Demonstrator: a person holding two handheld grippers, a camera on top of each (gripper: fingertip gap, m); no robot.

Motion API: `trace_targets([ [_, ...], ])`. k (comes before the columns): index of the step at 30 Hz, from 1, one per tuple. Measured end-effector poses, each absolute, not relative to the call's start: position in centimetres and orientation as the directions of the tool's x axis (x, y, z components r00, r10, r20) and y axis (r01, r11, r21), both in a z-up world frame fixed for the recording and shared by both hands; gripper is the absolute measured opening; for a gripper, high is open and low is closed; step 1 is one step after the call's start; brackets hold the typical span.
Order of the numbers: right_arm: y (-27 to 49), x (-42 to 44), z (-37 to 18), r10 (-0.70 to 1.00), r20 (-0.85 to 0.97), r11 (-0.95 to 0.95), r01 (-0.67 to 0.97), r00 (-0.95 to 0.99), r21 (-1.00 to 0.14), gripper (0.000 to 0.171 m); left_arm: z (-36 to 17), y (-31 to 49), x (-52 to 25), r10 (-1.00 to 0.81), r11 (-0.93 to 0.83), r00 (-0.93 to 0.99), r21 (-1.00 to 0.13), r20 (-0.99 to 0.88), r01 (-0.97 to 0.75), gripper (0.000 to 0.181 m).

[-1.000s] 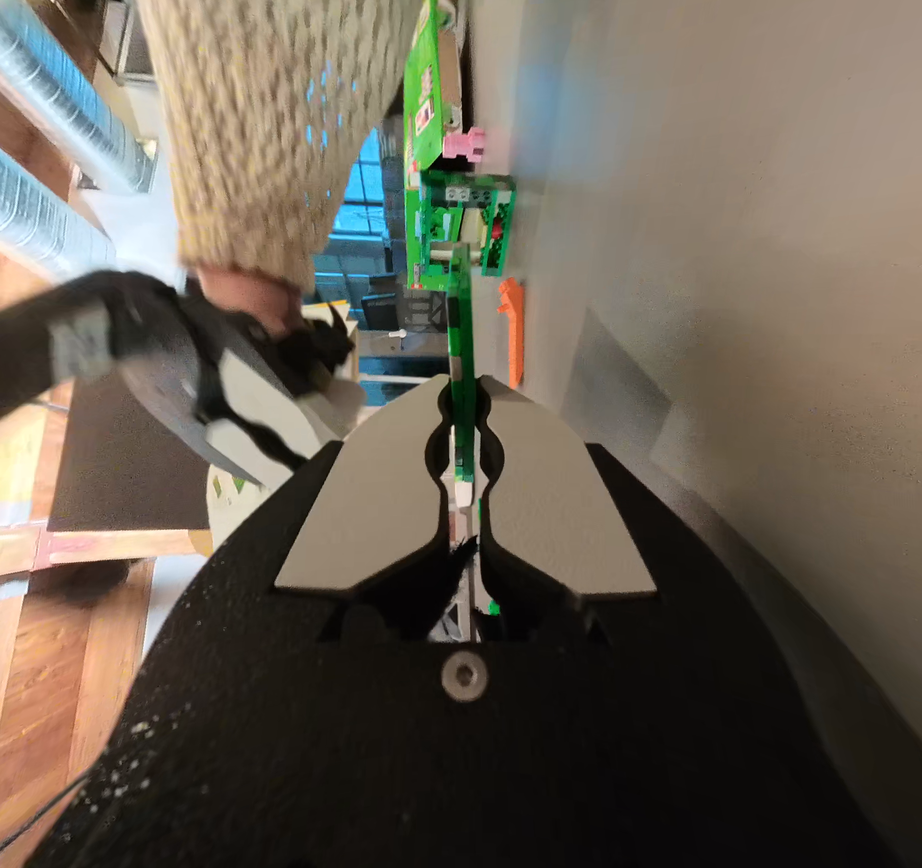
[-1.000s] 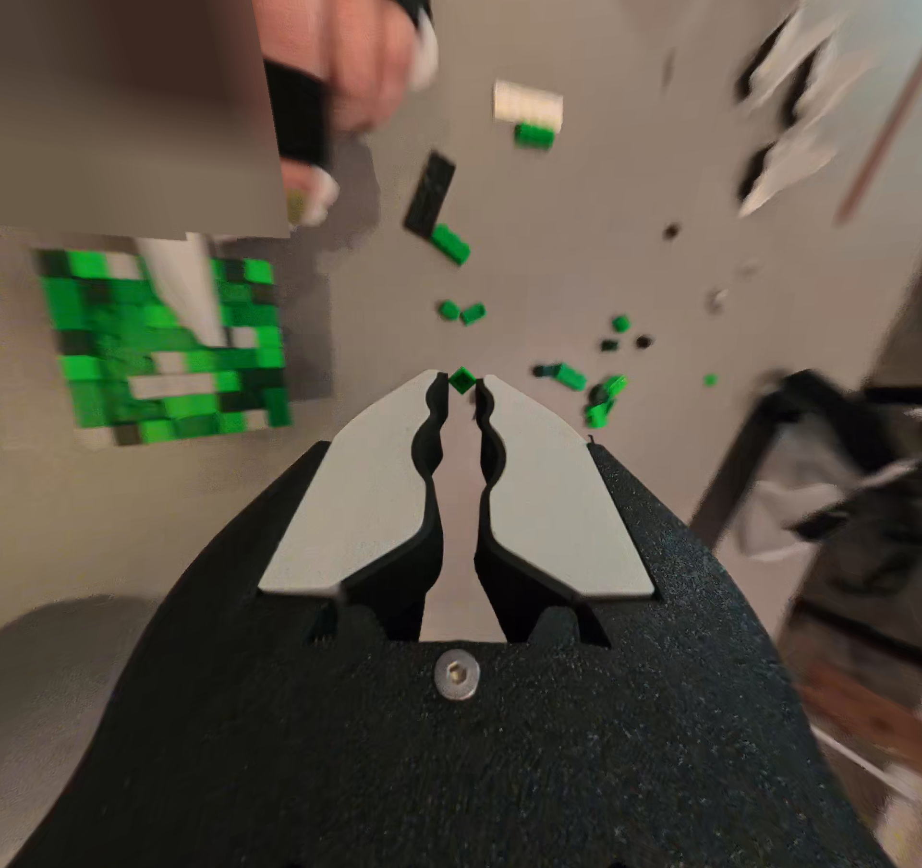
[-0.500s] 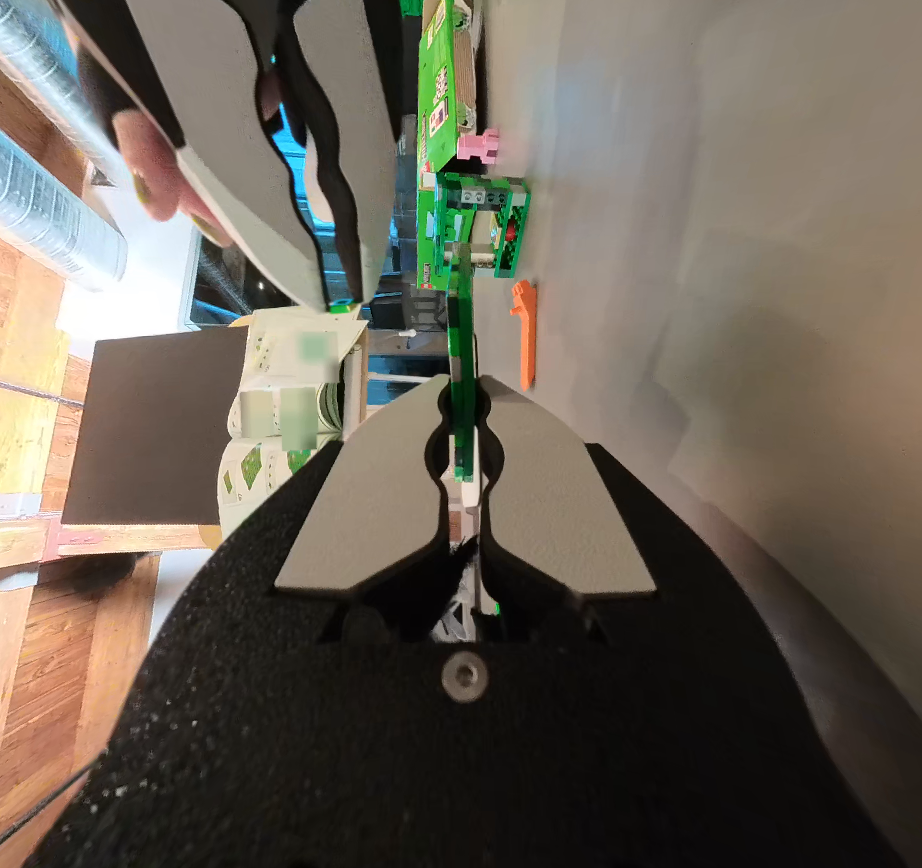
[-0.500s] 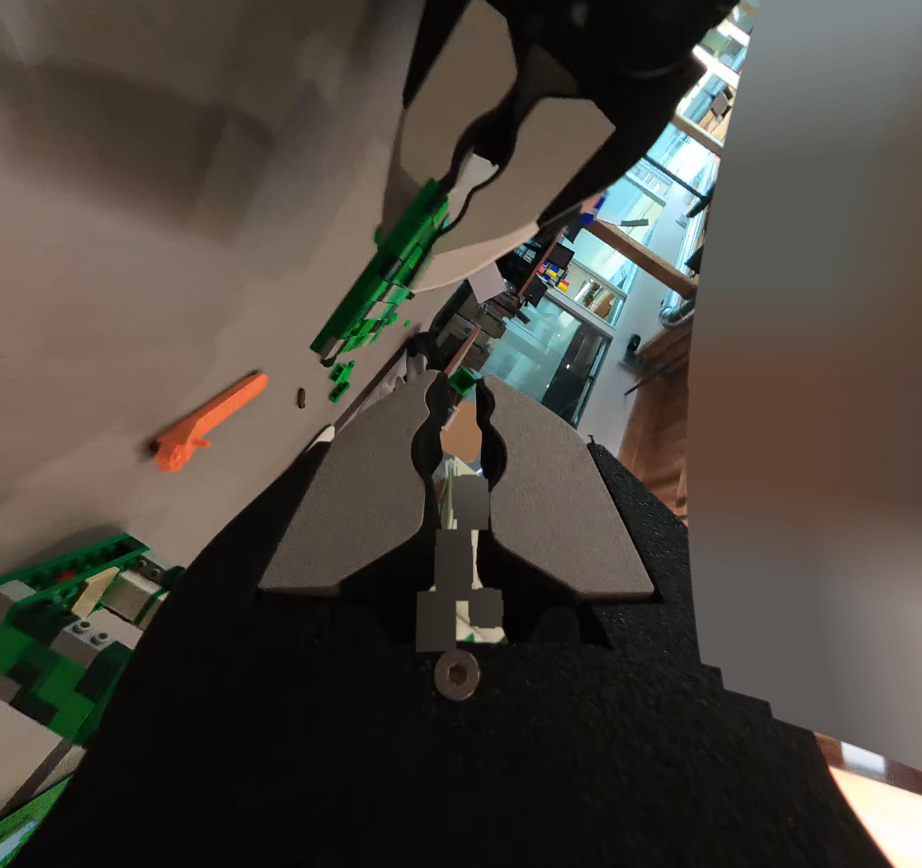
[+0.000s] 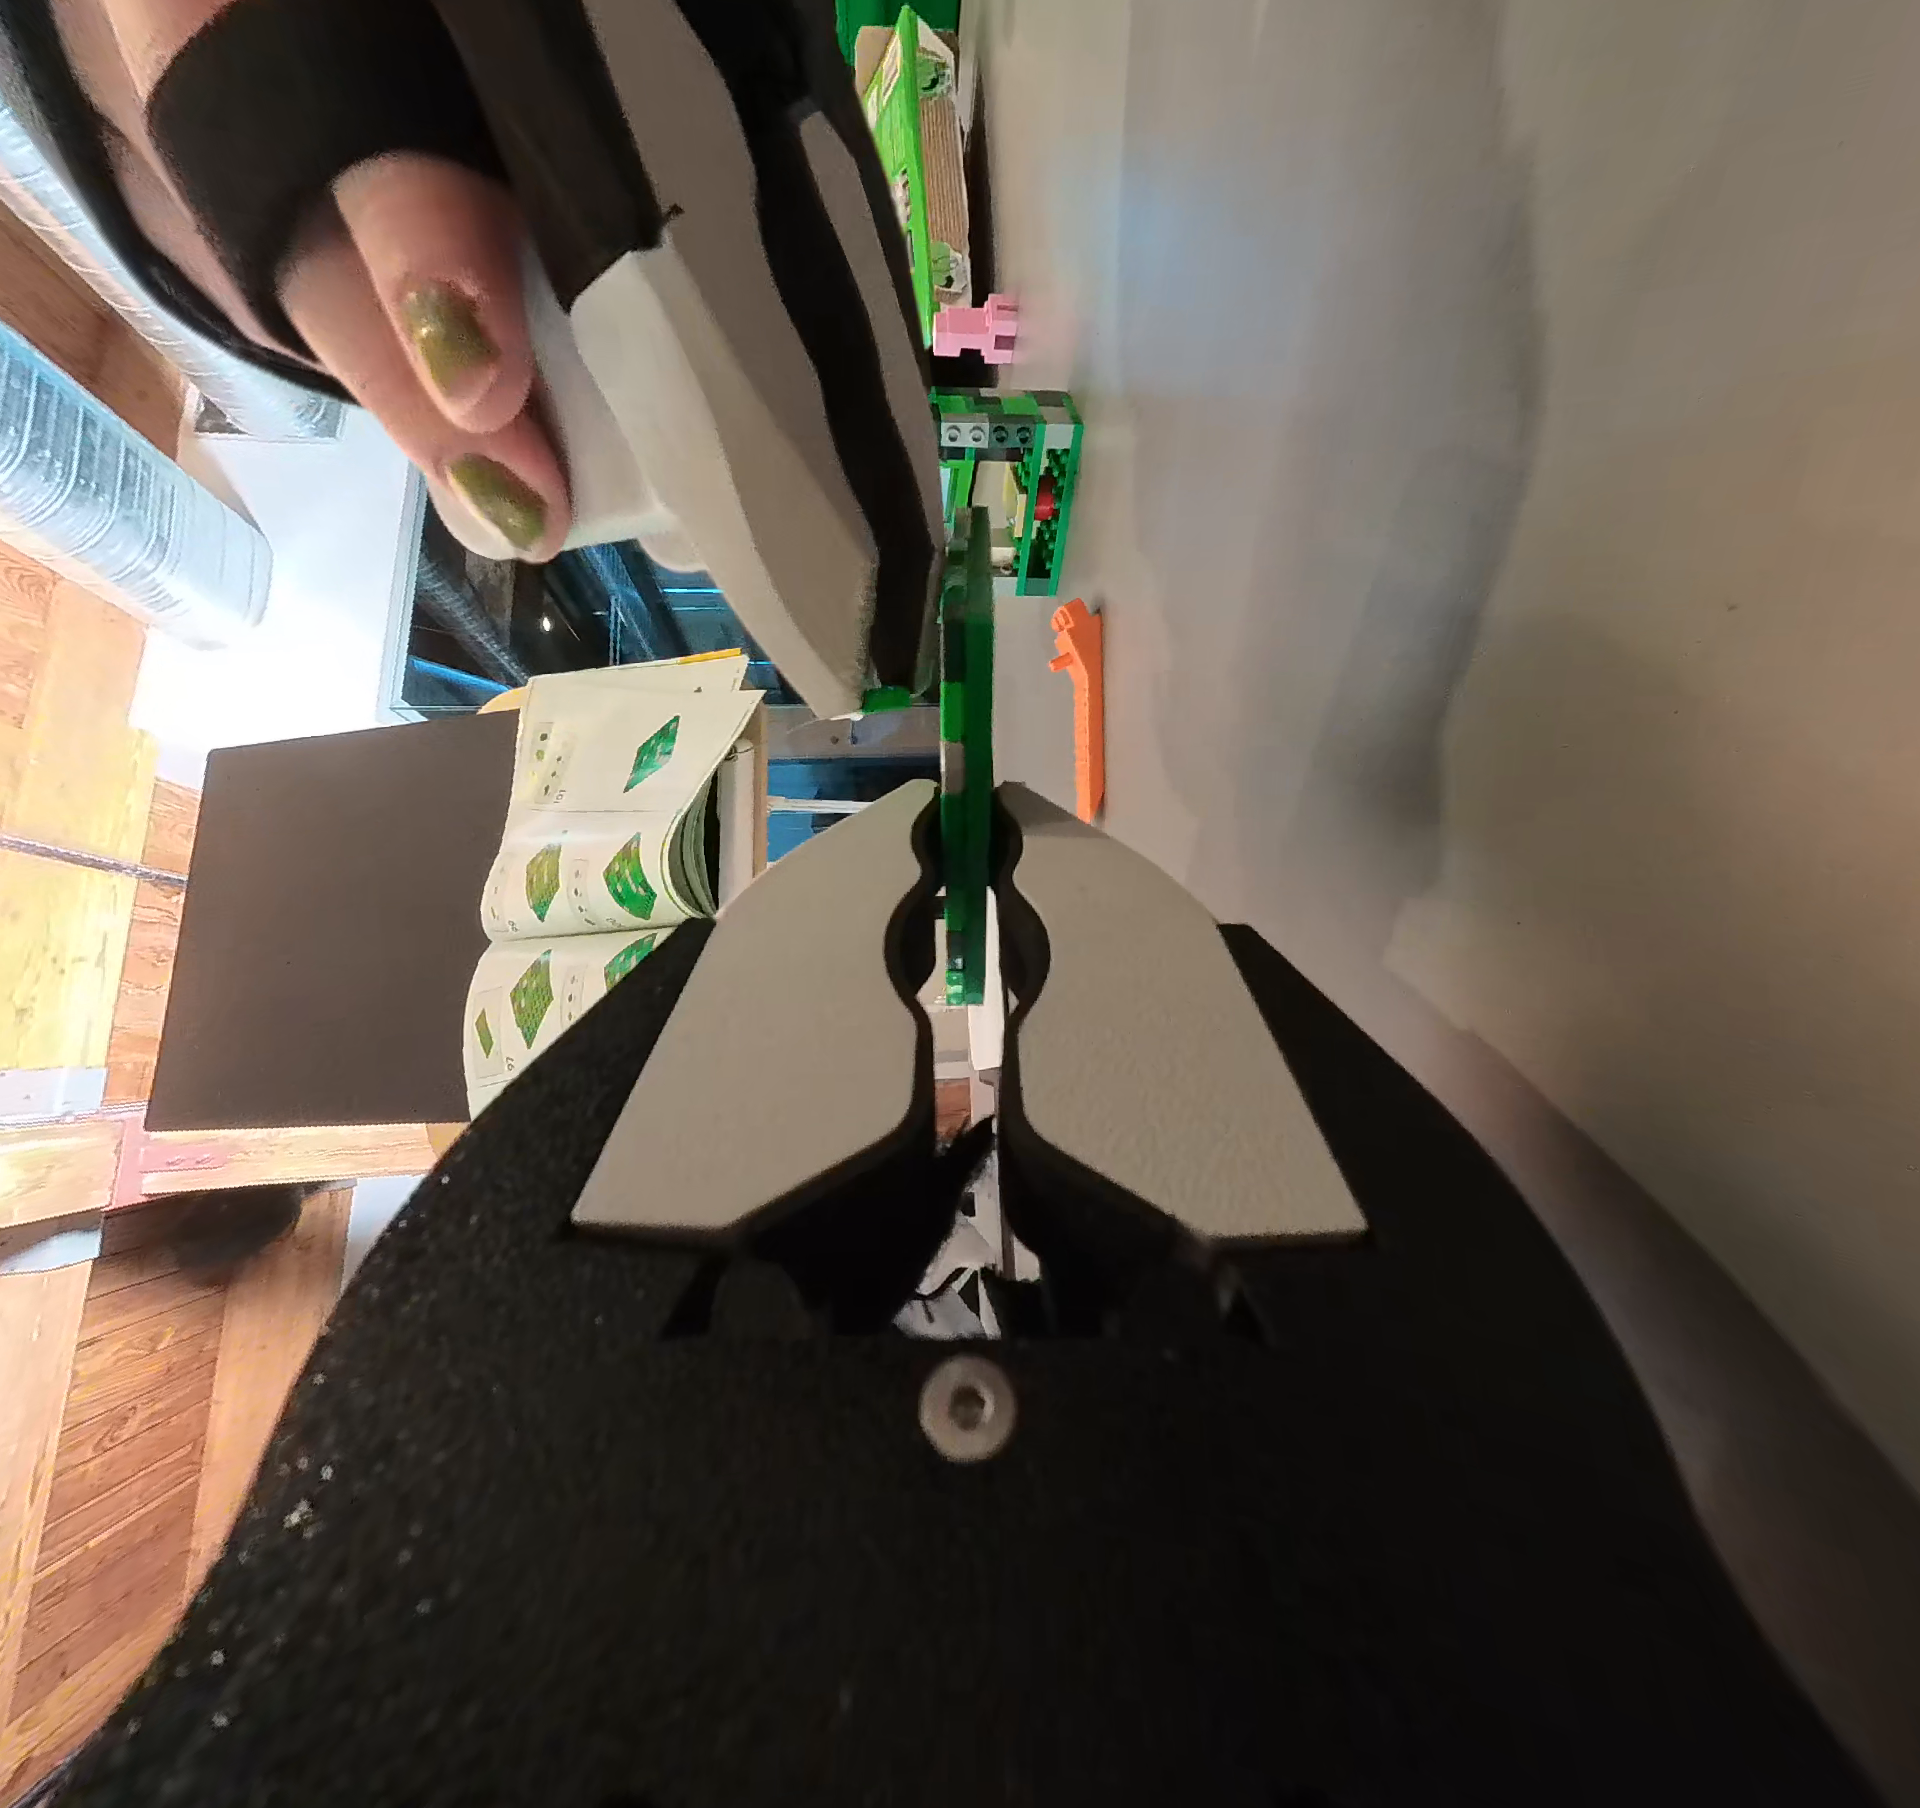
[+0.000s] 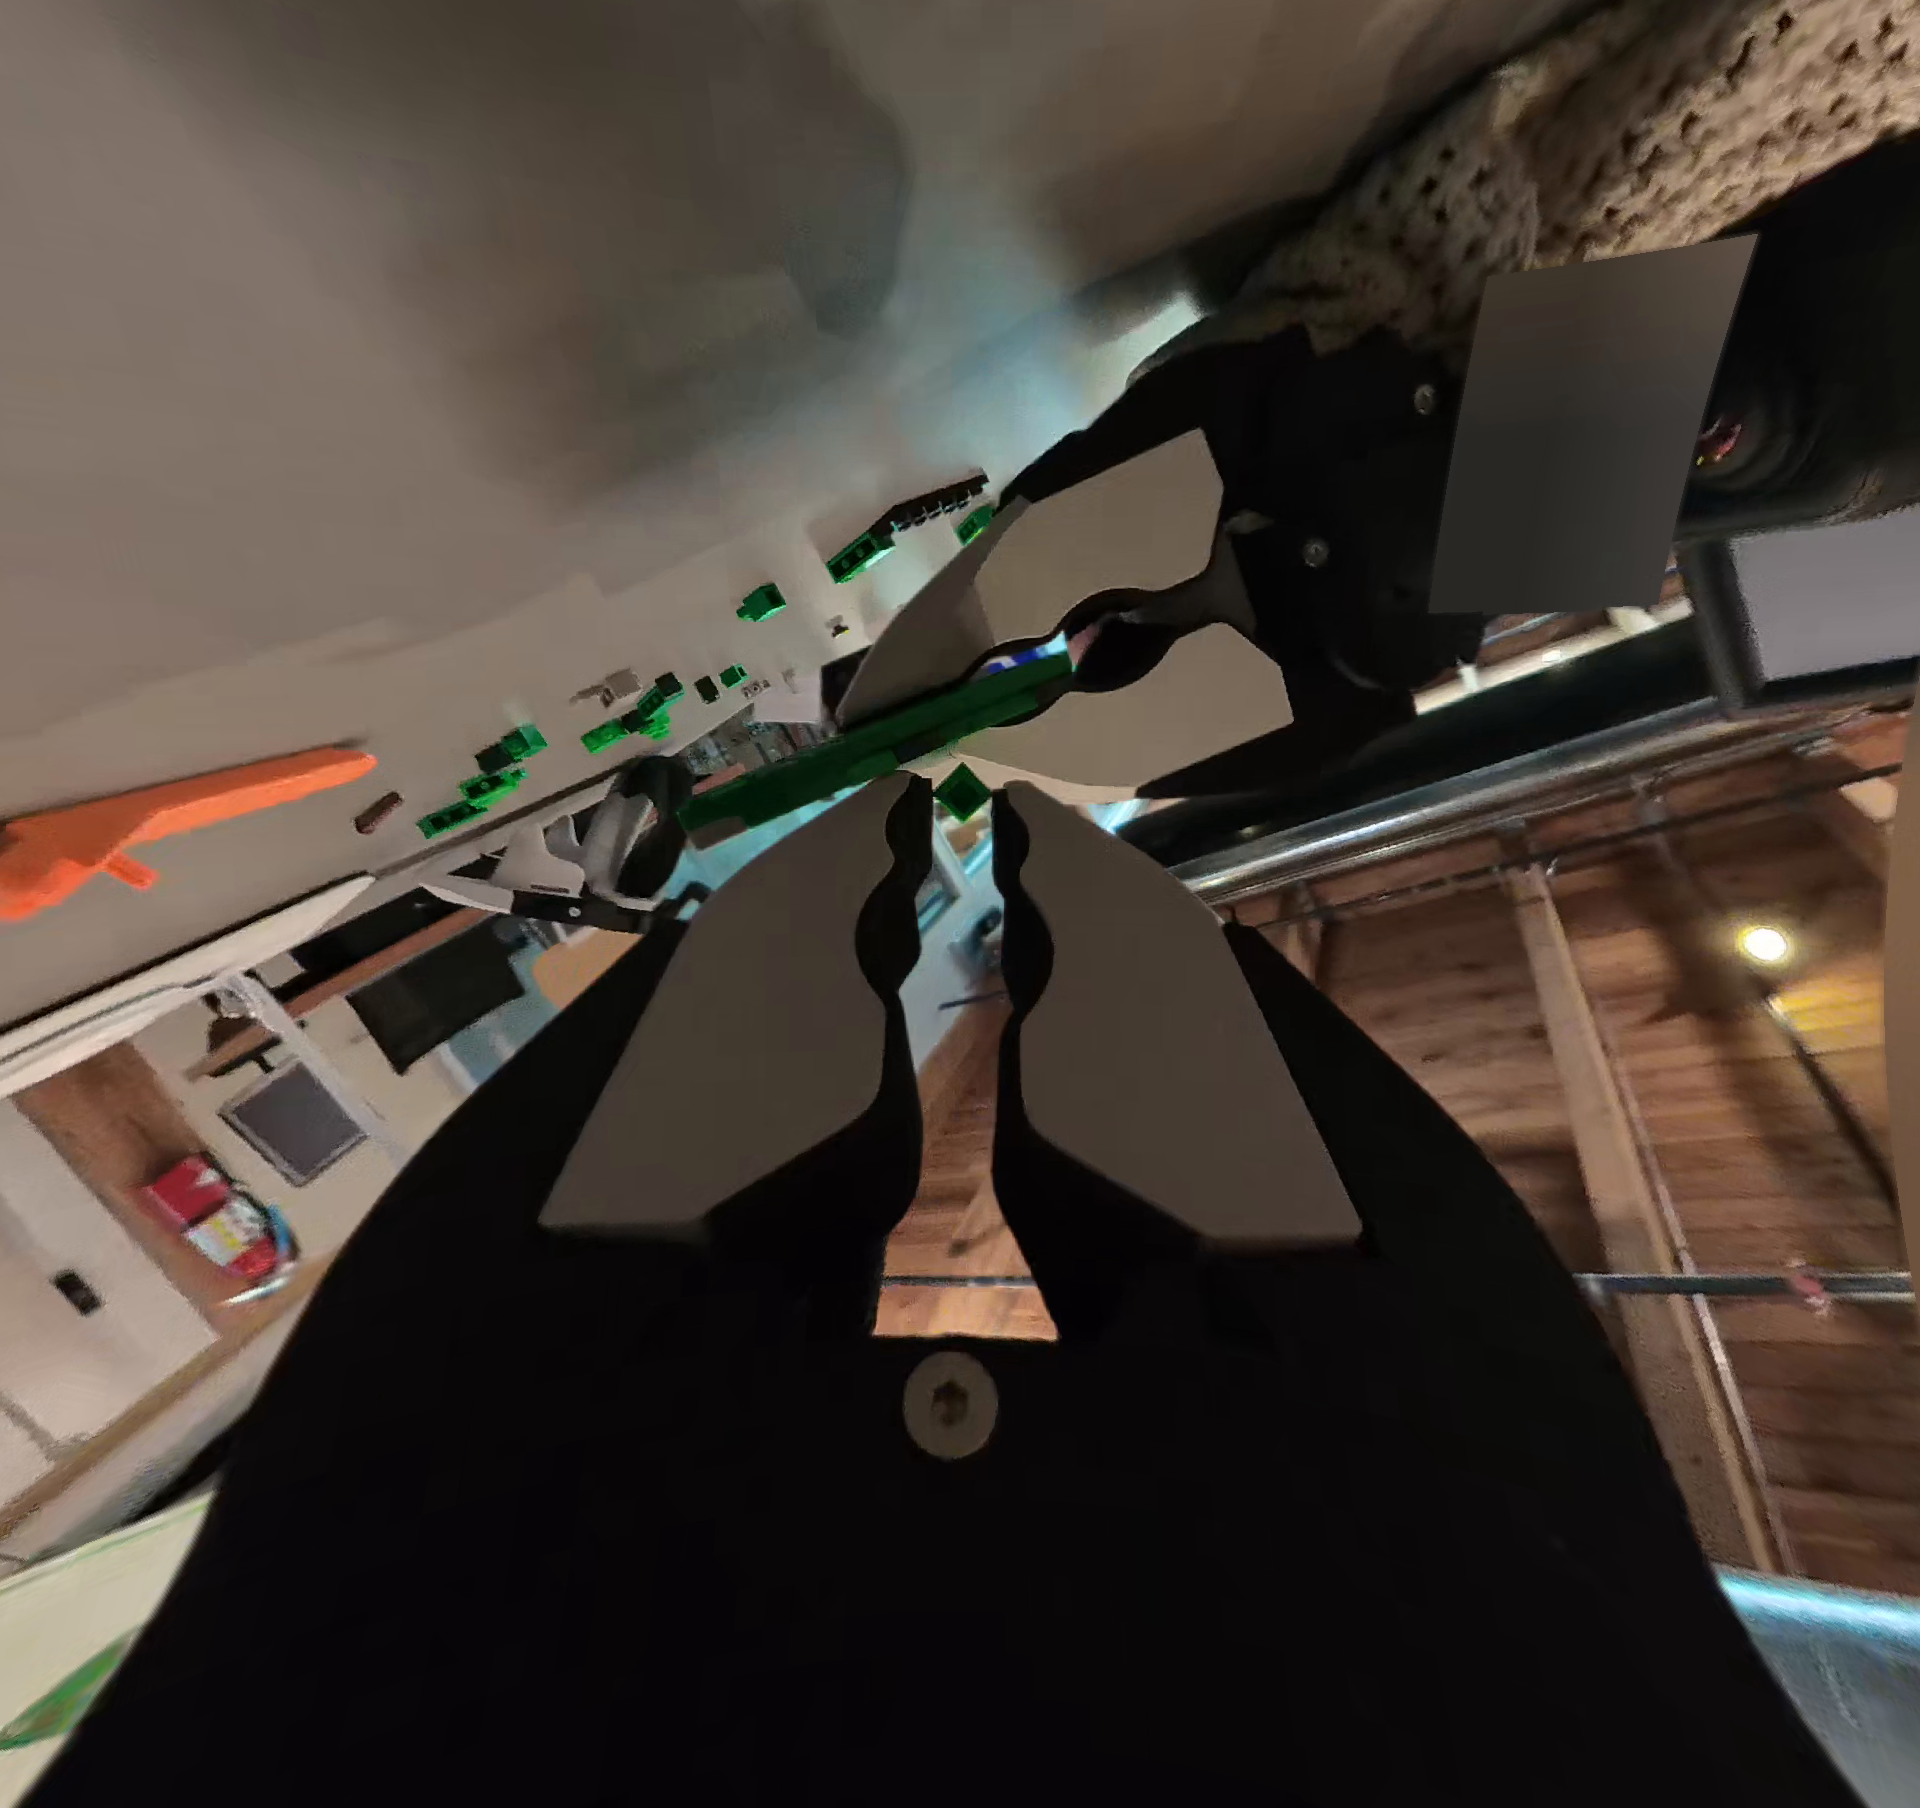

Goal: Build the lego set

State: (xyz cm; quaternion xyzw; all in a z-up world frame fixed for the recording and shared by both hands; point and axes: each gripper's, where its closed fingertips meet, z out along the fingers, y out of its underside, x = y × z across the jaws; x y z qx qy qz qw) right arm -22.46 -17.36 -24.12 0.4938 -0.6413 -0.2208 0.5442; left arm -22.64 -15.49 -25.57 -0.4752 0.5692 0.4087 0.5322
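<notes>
My left gripper point(image 5: 968, 802) is shut on a flat green lego plate assembly point(image 5: 966, 719), held edge-on above the grey table. My right gripper point(image 6: 956, 792) is shut on a small green brick point(image 6: 958, 788) at its tips. In the left wrist view the right gripper point(image 5: 883, 693) comes in from the upper left and holds the small green brick point(image 5: 888, 698) right beside the plate's face. In the right wrist view the left gripper point(image 6: 883, 719) grips the plate point(image 6: 873, 750) just beyond my fingertips.
On the grey table point(image 5: 1455, 408) lie an orange brick separator point(image 5: 1081, 709), a partly built green model point(image 5: 1023, 491), a pink figure point(image 5: 977, 330) and a green box point(image 5: 914, 158). Loose green pieces point(image 6: 623, 719) are scattered. An open instruction booklet point(image 5: 592, 854) stands behind.
The right gripper swung up from over the loose pieces with the small green brick and closed in on the plate. The left gripper holds the plate still.
</notes>
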Motion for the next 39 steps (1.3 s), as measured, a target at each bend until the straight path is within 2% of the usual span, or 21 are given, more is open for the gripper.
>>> trace_targets([
  [4, -17.5, -22.4, -24.3, -0.892, 0.440, 0.365, -0.410, 0.103, 0.836, 0.011, -25.6, -15.5, -22.6, -0.109, 0.216, 0.016, -0.039, -0.994, -0.976, 0.005],
  [9, -17.6, -22.1, -24.0, -0.891, 0.445, 0.365, -0.435, 0.095, 0.823, 0.020, -25.5, -15.4, -22.8, -0.105, 0.212, 0.025, -0.047, -0.994, -0.976, 0.005],
  [12, -16.5, -22.4, -23.0, -0.811, 0.584, 0.550, -0.396, -0.042, 0.735, 0.016, -25.4, -15.4, -23.0, -0.101, 0.203, 0.029, -0.049, -0.994, -0.978, 0.005],
  [14, -15.4, -22.9, -22.0, -0.586, 0.778, 0.803, -0.293, -0.226, 0.519, 0.003, -25.3, -15.4, -23.0, -0.098, 0.201, 0.027, -0.047, -0.995, -0.979, 0.005],
  [16, -14.4, -23.0, -22.1, -0.180, 0.873, 0.983, -0.120, -0.453, 0.140, 0.000, -25.3, -15.4, -23.0, -0.095, 0.202, 0.025, -0.044, -0.995, -0.978, 0.005],
  [18, -15.0, -22.3, -22.8, 0.274, 0.718, 0.953, 0.080, -0.640, -0.293, 0.000, -25.3, -15.4, -22.9, -0.091, 0.205, 0.023, -0.041, -0.996, -0.978, 0.005],
  [19, -15.7, -22.0, -22.7, 0.429, 0.590, 0.877, 0.160, -0.684, -0.453, 0.004, -25.3, -15.4, -22.9, -0.091, 0.205, 0.023, -0.041, -0.996, -0.978, 0.005],
  [20, -16.4, -21.7, -22.3, 0.510, 0.483, 0.804, 0.196, -0.712, -0.561, 0.008, -25.3, -15.4, -22.9, -0.090, 0.207, 0.022, -0.040, -0.996, -0.978, 0.005],
  [21, -16.8, -21.5, -21.9, 0.544, 0.427, 0.756, 0.202, -0.722, -0.622, 0.009, -25.2, -15.4, -22.8, -0.089, 0.208, 0.021, -0.039, -0.996, -0.977, 0.005],
  [27, -17.4, -20.3, -23.9, 0.613, 0.195, 0.663, 0.365, -0.766, -0.654, 0.015, -25.1, -15.4, -22.9, -0.085, 0.205, 0.021, -0.038, -0.996, -0.978, 0.006],
  [32, -17.4, -20.0, -25.2, 0.626, 0.156, 0.665, 0.418, -0.764, -0.619, 0.021, -25.1, -15.4, -22.9, -0.086, 0.208, 0.021, -0.038, -0.996, -0.977, 0.006],
  [39, -18.2, -20.0, -25.1, 0.622, 0.110, 0.645, 0.427, -0.775, -0.633, 0.021, -25.2, -15.4, -22.9, -0.093, 0.208, 0.023, -0.042, -0.995, -0.977, 0.005],
])
